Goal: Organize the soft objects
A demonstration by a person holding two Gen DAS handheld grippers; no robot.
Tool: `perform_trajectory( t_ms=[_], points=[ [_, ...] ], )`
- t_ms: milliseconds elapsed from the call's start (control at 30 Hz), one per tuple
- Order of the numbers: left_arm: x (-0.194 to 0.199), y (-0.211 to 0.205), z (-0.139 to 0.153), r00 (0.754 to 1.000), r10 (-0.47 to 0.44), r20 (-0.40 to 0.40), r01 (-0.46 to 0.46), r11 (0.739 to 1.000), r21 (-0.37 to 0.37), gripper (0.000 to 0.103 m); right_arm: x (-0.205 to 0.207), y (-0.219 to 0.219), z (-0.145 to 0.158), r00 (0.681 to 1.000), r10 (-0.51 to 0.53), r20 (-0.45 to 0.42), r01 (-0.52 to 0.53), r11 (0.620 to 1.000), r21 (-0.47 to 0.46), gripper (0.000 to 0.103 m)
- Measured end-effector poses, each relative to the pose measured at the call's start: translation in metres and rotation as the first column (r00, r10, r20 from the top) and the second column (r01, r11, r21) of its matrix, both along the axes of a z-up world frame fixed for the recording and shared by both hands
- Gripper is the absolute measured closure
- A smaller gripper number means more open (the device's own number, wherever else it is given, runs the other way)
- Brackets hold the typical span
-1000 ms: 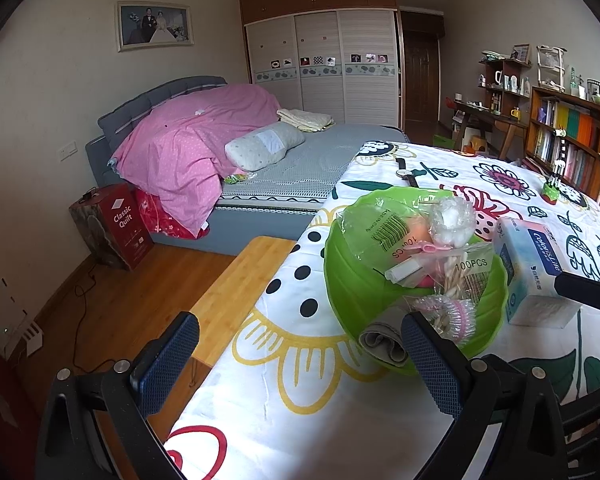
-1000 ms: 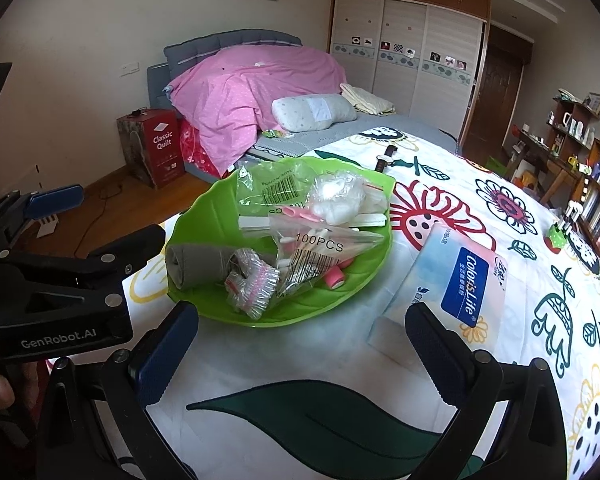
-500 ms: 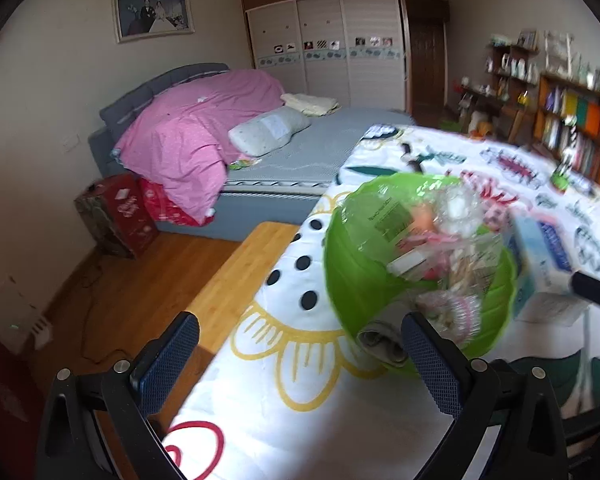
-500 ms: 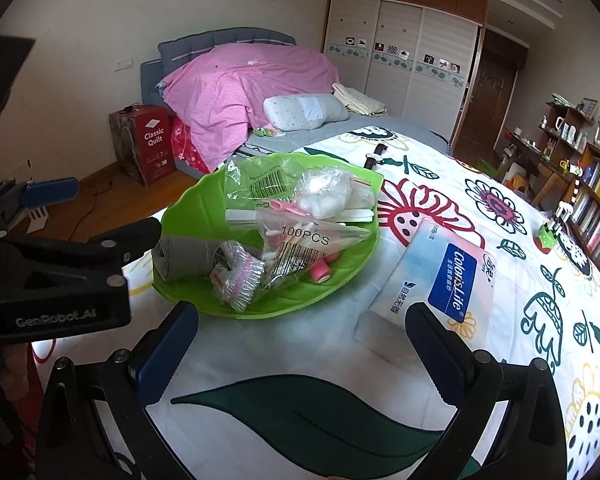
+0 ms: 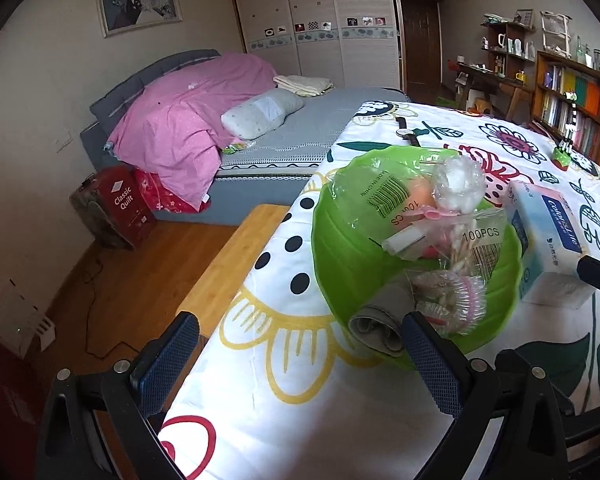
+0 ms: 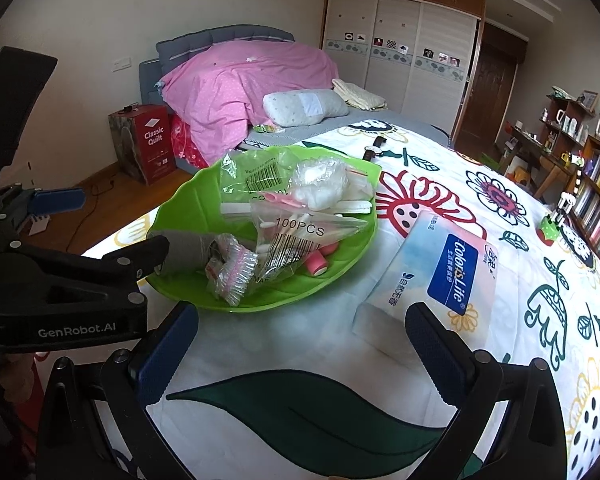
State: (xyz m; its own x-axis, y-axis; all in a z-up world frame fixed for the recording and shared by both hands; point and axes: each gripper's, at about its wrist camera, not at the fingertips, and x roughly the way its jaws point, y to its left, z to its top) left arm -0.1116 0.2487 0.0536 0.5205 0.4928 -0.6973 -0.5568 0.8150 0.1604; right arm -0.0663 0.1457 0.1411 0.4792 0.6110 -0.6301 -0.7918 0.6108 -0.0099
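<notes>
While both grippers hung over the flowered cloth [image 6: 440, 184], neither held anything. In the right wrist view the left gripper [image 6: 100, 224] stood at the far left, its jaws spread wide, 1 black finger tip just beside the grey roll [image 6: 188, 250] at the near-left rim of the green bowl [image 6: 188, 208]. The bowl sat on the cloth near the table's left edge and held, besides the roll, a bag of pink curlers [image 6: 232, 270], a bag marked 100PCS [image 6: 296, 236] with cotton swabs, a flat bag with a barcode [image 6: 252, 172], a bag of cotton balls [image 6: 320, 180] and a loose pink curler [image 6: 316, 264]. Just right of the bowl, and apart from it, a tissue pack [image 6: 432, 276] lay flat. The right gripper [image 6: 300, 356] was low over a dark green leaf print, jaws wide, its right finger in front of the pack's near corner. In the left wrist view the left gripper [image 5: 300, 364] pointed at the bowl [image 5: 340, 248], the right finger overlapping the roll [image 5: 376, 320]. A watch [image 5: 406, 130] lay farther back; a bed [image 5: 260, 136] stood behind.
</notes>
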Motion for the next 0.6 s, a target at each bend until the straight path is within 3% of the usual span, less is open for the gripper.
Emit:
perform_trajectory(
  t_ms=[333,600],
  points=[
    [0.001,0.001,0.0,1.0,-0.012,0.014,0.012,1.0,-0.007,0.0,0.002,-0.009,0.0,1.0,-0.003,-0.024,0.003,1.0,0.023,0.0],
    [-0.01,0.011,-0.001,0.994,-0.041,0.097,0.061,0.975,-0.212,0.0,0.004,-0.031,0.003,0.999,-0.026,-0.041,0.029,0.997,0.067,0.0]
  ],
)
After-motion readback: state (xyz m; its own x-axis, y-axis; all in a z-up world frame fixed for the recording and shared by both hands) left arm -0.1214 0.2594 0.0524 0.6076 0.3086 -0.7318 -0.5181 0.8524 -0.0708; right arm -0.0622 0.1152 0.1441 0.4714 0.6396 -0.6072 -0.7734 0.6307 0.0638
